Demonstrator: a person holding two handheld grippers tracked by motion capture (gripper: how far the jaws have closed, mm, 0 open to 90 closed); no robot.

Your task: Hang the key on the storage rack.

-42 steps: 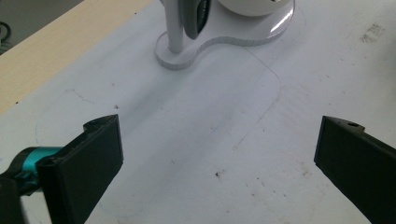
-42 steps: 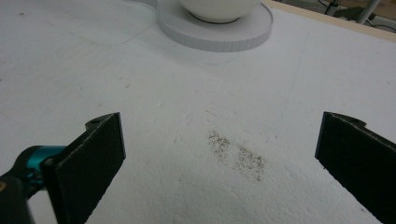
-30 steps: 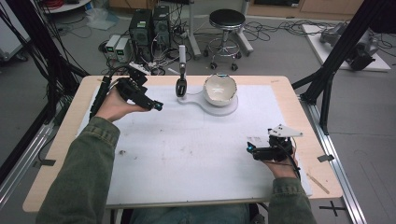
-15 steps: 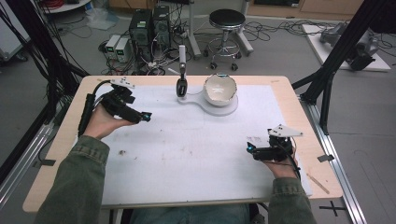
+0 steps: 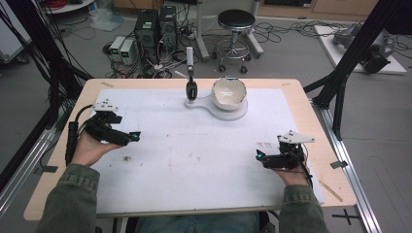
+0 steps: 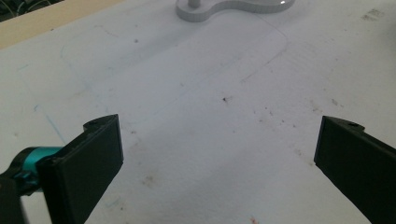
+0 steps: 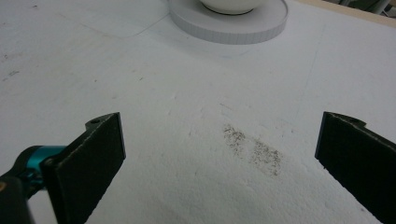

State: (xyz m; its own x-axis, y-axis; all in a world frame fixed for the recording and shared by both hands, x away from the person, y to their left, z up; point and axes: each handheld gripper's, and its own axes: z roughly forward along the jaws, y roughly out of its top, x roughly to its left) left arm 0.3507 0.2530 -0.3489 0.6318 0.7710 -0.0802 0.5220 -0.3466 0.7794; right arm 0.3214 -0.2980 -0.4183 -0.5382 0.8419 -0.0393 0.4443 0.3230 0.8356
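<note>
Wooden table (image 5: 306, 121) under a stained white sheet (image 5: 194, 160). Near the far edge, at its middle: a white base (image 5: 228, 112), carrying a pale bowl (image 5: 229, 92) and, just beside it on the left, a dark upright tool (image 5: 191, 90), kind unclear. Left gripper (image 5: 135, 137) by the left edge, right gripper (image 5: 260, 155) toward the near right corner, both well apart from the base, jaws spread wide, holding nothing. Likely next a reach forward: best to keep the jaws wide, come in level, square up on tool or bowl rim before closing, and avoid nudging the base.
</note>
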